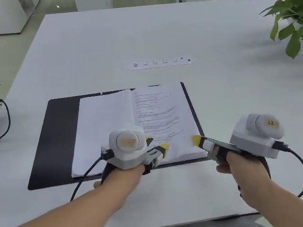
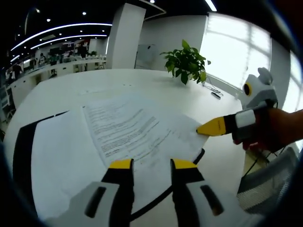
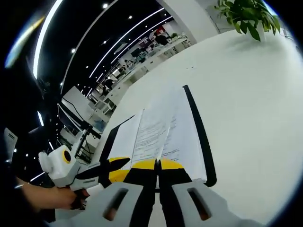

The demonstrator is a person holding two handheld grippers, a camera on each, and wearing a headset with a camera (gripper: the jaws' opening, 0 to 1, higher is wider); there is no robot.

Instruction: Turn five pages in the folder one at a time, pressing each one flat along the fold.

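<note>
left tongs [image 1: 157, 144] are held parted above the right page [image 1: 158, 113] of the open folder [image 1: 57, 142] on the desk [image 1: 236, 71]; right tongs [image 1: 197, 139], closed narrow, are set at that page's near outer corner, best placed for turning it leftward.

Page text [image 1: 156, 113] illegibly small

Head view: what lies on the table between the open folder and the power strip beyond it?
Nothing. In the head view, the stretch of white table between the folder and the power strip is bare.
</note>
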